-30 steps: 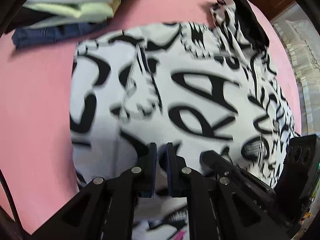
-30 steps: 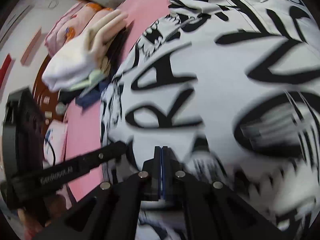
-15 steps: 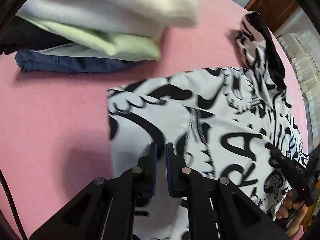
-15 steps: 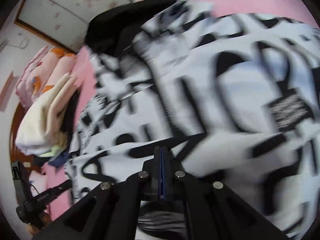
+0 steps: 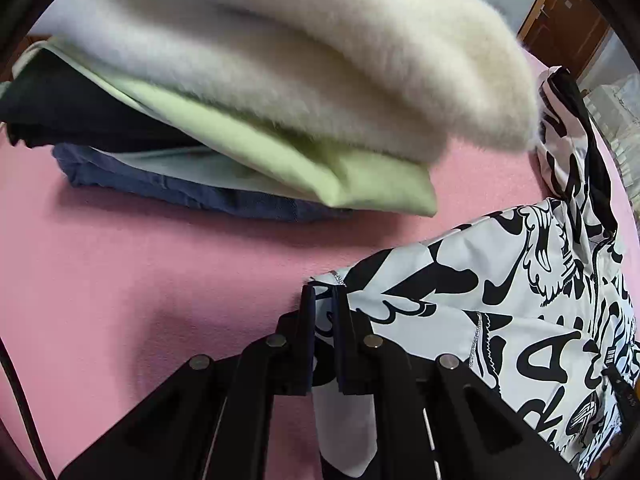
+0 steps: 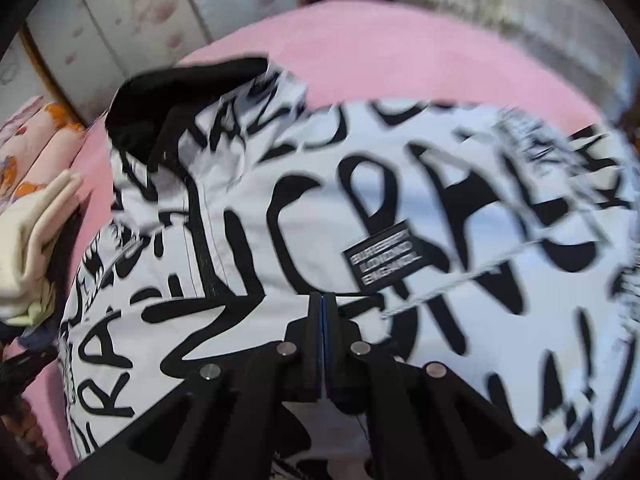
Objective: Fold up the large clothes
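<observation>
A white jacket with black graffiti lettering (image 5: 520, 280) lies on the pink bed (image 5: 140, 280); its black-lined hood (image 5: 576, 128) points to the far right. My left gripper (image 5: 324, 300) is shut on a corner of the jacket's edge, low over the sheet. In the right wrist view the jacket (image 6: 400, 220) fills the frame, with a black label patch (image 6: 382, 258) and the hood (image 6: 160, 104) at upper left. My right gripper (image 6: 323, 304) is shut on the jacket's fabric near the patch.
A stack of folded clothes sits close ahead of the left gripper: a fluffy cream garment (image 5: 300, 52) on top, a light green one (image 5: 320, 168), a navy one (image 5: 180, 192) below. The stack also shows at the left of the right wrist view (image 6: 32, 248). A wooden door (image 5: 568, 24) stands behind.
Both grippers have carried the jacket's edge toward the hood and the clothes stack. The stack now looms much closer in the left view; the label patch has come into the right view.
</observation>
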The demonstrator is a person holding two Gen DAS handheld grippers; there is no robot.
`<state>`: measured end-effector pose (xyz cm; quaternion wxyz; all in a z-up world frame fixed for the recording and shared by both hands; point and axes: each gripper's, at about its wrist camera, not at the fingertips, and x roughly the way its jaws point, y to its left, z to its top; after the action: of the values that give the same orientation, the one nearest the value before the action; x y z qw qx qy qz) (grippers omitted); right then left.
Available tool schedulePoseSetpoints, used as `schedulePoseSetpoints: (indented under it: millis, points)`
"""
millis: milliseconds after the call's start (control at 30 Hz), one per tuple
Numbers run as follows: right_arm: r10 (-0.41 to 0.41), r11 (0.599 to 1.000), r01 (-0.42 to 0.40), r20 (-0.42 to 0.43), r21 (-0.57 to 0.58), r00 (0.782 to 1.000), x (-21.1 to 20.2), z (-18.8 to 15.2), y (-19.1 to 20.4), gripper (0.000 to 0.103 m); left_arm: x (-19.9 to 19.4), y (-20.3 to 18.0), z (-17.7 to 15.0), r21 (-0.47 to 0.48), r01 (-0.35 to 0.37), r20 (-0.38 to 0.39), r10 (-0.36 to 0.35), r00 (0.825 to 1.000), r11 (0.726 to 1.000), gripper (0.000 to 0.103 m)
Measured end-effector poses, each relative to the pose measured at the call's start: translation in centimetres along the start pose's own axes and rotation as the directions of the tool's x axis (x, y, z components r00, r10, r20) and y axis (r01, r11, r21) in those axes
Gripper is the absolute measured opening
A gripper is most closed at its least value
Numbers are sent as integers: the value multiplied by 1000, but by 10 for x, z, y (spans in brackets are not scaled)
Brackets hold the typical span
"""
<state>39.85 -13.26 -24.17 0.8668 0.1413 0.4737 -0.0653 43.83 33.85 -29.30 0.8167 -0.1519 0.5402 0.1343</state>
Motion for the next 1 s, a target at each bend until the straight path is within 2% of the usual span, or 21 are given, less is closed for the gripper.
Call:
schedulePoseSetpoints:
  millis: [67,167,233,333,400,467,500,600,700,767,900,1000]
  points:
    - [4,999,-6,38,33,999,-18,-4,-4,0,-9,-3,-4,9,8,0,-8,1000,1000,7]
    - [130,990,-132,37,58,991,-38,-16,-3,0,-25,-15,-17,22,47,1,-47,999,999,8]
    - [219,975,-218,-6,43,976,-42,-30,8,0,-36,-21,-31,32,91,2,-91,996,995,8]
    - [267,963,-269,-57,-26,962,-37,-48,36,0,-51,-31,-53,61,172,-12,-171,985,983,8]
    - [310,946,-317,-100,-69,946,-29,-61,58,0,-59,-38,-69,87,210,-26,-209,978,974,8]
    - [344,928,-360,-151,-95,927,-17,-72,79,0,-60,-45,-84,109,221,-57,-215,975,969,8]
    - [342,926,-363,-169,-108,924,-13,-78,85,0,-59,-47,-92,122,215,-73,-208,975,969,8]
    - [260,944,-293,-206,-152,943,1,-86,96,0,-53,-42,-108,152,179,-116,-162,980,972,8]
    - [235,954,-261,-175,-145,956,2,-80,83,0,-49,-33,-122,148,160,-121,-143,982,976,8]
    - [173,964,-194,-127,-179,977,0,-74,67,0,-49,-24,-129,134,156,-119,-141,983,979,8]
    - [152,983,-162,-104,-90,983,-1,-63,22,0,-50,-18,-134,127,148,-109,-134,985,981,8]
    - [75,995,-79,-59,-67,995,-6,-58,-2,0,-52,-19,-134,143,122,-102,-108,989,982,8]
